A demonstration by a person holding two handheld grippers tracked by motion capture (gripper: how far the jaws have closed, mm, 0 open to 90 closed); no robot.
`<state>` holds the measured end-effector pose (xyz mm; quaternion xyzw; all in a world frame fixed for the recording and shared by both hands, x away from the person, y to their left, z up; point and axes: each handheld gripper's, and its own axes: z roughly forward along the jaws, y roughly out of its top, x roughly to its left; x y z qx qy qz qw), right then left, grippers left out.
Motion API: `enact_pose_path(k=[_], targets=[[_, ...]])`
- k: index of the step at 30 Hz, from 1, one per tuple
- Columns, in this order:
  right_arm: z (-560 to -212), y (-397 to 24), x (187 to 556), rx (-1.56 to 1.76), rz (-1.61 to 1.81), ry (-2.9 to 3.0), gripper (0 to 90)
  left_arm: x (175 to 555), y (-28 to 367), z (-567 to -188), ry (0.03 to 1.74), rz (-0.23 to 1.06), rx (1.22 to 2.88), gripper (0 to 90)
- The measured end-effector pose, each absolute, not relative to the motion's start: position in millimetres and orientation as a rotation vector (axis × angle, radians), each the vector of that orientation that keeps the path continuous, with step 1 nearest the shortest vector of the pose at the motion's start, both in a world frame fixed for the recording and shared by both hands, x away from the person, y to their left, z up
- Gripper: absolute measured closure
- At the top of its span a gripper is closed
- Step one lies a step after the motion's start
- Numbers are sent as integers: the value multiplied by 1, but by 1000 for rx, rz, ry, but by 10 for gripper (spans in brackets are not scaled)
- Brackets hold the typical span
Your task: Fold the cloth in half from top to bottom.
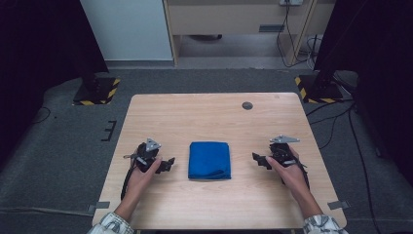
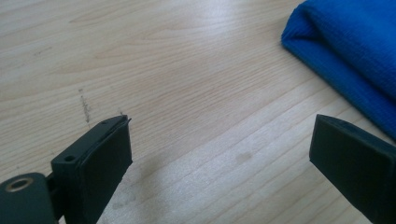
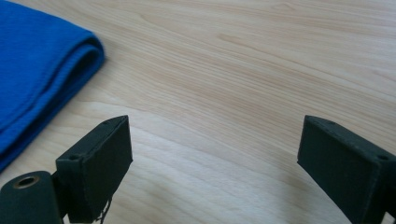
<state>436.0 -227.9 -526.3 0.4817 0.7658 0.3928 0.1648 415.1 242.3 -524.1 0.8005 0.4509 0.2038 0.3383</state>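
Blue cloth (image 1: 209, 160) — folded, slightly longer toward the person — lies between left gripper (image 1: 167, 165) and right gripper (image 1: 258, 161), fingers apart.

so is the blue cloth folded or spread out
Folded: the blue cloth lies as a compact square on the table, with stacked layers and a rounded fold edge in both gripper views.

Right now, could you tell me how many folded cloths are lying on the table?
1. A folded blue cloth lies on the wooden table, near its middle, between the left gripper and the right gripper. Both grippers are open and apart from it.
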Motion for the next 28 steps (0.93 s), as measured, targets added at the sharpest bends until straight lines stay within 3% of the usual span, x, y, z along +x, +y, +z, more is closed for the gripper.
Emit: enact_pose_path(k=[28], targets=[[-539,-234,442,1373,916,2163,81,418,244,-537,1196,495,2108,8]])
